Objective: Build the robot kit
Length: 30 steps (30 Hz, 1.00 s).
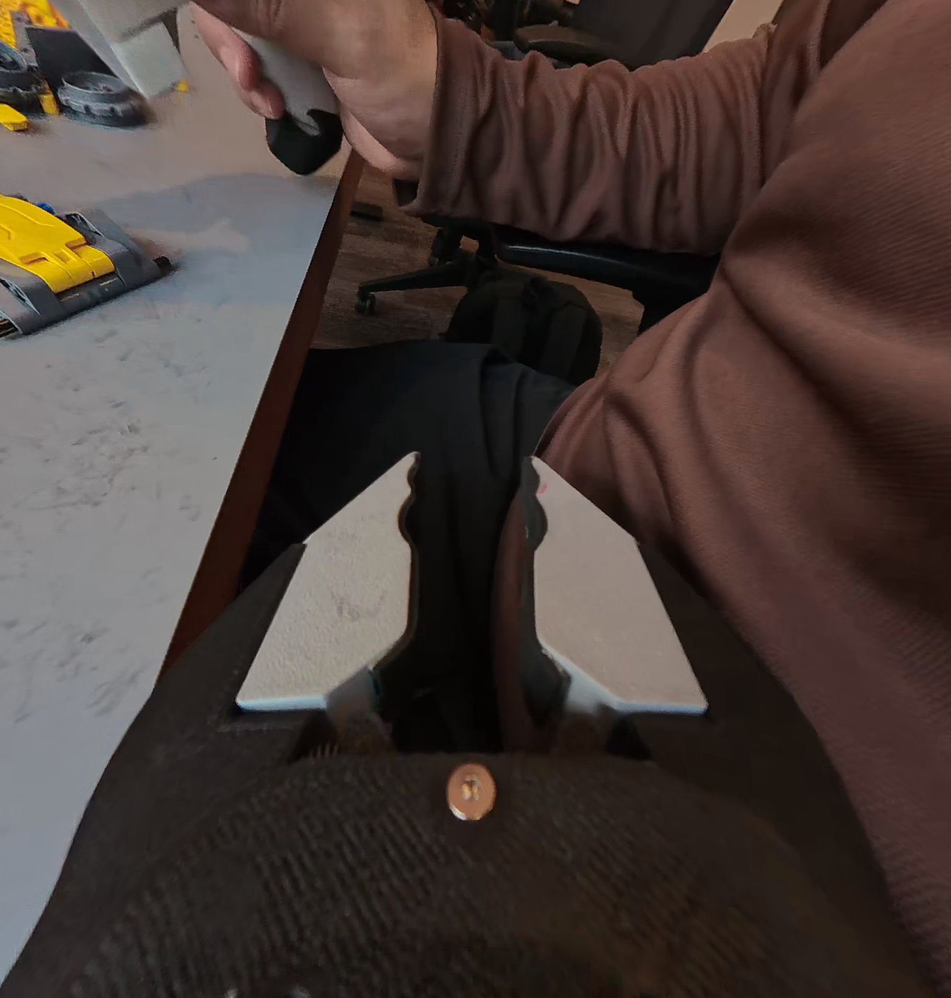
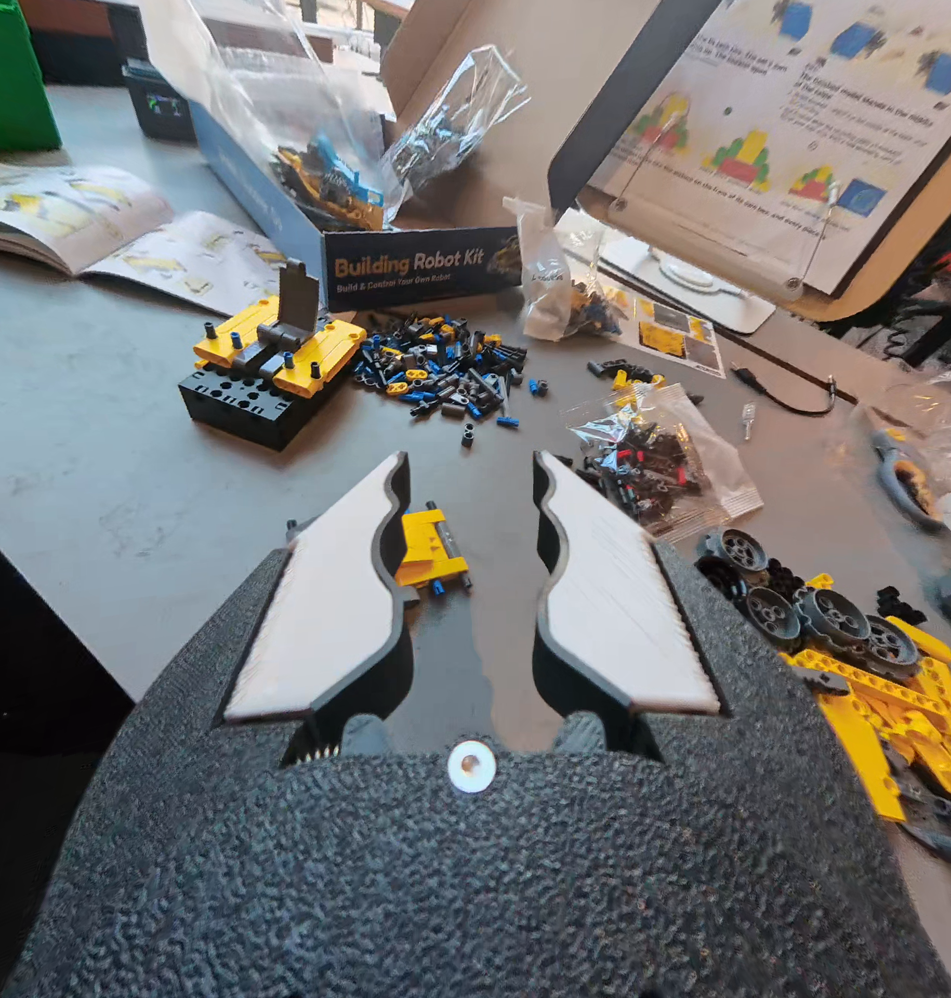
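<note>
My left gripper (image 1: 470, 464) is open and empty, held off the table's edge (image 1: 279, 410) and pointing at the person's dark trousers and brown sleeve (image 1: 786, 378). The person's other hand (image 1: 322, 65) grips the right gripper's handle at the top of that view. My right gripper (image 2: 470, 464) is open and empty above the table, with a small yellow and grey brick assembly (image 2: 433, 551) lying between its fingers, close to the left finger (image 2: 344, 583). A black block with yellow plates and a grey upright piece (image 2: 273, 356) stands further ahead on the left.
A pile of small black, blue and yellow pins (image 2: 446, 367) lies ahead. Bags of parts (image 2: 662, 459), grey wheels (image 2: 819, 610) and yellow beams (image 2: 894, 718) lie right. A kit box (image 2: 419, 264), an open booklet (image 2: 111, 227) and an instruction board (image 2: 786, 140) stand behind. A yellow-grey model (image 1: 57, 259) sits on the table (image 1: 111, 486).
</note>
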{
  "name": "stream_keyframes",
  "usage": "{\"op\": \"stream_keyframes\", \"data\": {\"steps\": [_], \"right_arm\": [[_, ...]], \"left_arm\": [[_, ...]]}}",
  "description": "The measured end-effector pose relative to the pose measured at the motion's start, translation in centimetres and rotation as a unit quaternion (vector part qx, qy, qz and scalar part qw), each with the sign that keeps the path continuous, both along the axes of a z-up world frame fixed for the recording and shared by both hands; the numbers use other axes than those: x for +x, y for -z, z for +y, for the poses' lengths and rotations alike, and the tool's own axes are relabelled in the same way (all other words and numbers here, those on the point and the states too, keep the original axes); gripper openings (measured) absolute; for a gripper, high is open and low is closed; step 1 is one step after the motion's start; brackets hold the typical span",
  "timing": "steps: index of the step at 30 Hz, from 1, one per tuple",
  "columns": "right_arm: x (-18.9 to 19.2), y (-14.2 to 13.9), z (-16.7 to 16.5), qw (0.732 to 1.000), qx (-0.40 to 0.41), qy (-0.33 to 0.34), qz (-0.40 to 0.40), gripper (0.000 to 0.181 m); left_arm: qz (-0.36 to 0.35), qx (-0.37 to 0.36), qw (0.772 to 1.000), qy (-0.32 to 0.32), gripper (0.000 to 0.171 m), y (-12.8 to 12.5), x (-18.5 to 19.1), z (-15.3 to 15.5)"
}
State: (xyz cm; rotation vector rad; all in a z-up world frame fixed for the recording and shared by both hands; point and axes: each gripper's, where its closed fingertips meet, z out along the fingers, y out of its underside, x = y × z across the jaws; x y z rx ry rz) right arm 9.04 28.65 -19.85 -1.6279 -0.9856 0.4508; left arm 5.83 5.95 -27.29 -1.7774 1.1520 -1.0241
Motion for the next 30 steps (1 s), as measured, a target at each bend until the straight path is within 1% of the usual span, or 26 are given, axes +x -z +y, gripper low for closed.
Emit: {"op": "stream_keyframes", "data": {"steps": [1,3,4,10,12,14,16,17,19,21,24,30], "right_arm": [[0.2,0.0,0.1,1.0,-0.002,0.0,0.008,0.043],[0.1,1.4,0.1,0.999,-0.047,-0.014,0.014,0.043],[-0.2,2.0,-0.1,0.997,-0.066,-0.028,0.013,0.039],[-1.2,2.8,-1.1,0.996,-0.059,-0.058,-0.021,0.031],[-1.7,2.9,-2.2,0.994,-0.06,-0.09,-0.027,0.028],[-2.3,3.1,-3.9,0.988,-0.069,-0.136,-0.037,0.023],[-2.9,3.8,-5.9,0.977,-0.091,-0.189,-0.05,0.024],[-3.0,4.4,-6.4,0.972,-0.099,-0.201,-0.065,0.026],[-3.2,4.9,-6.8,0.971,-0.088,-0.203,-0.087,0.041],[-3.5,5.2,-7.0,0.97,-0.08,-0.205,-0.1,0.035],[-3.2,5.9,-5.7,0.974,-0.088,-0.169,-0.12,0.033],[-3.0,5.1,-5.1,0.976,-0.122,-0.168,-0.069,0.03]], "left_arm": [[0.002,-0.001,1.0,0.002,0.032,0.1,0.0,-0.1],[0.005,-0.003,1.0,0.002,0.031,0.2,0.1,-0.1],[0.007,-0.004,1.0,0.001,0.03,0.3,0.1,-0.1],[0.014,0.004,1.0,-0.018,0.027,0.4,0.1,0.7],[0.01,0.01,0.999,-0.031,0.027,0.2,0.0,1.3],[0.004,0.016,0.999,-0.041,0.027,-0.1,-0.2,1.7],[0.004,0.015,0.999,-0.047,0.027,-0.1,-0.4,1.9],[0.007,0.014,0.999,-0.049,0.027,0.1,-0.5,2.0],[0.01,0.015,0.999,-0.052,0.027,0.1,-0.6,2.1],[0.008,0.016,0.999,-0.05,0.026,0.0,-0.6,2.0],[0.012,0.014,0.999,-0.046,0.026,0.2,-0.6,1.9],[0.016,0.018,0.999,-0.042,0.024,0.2,-0.7,1.6]]}}
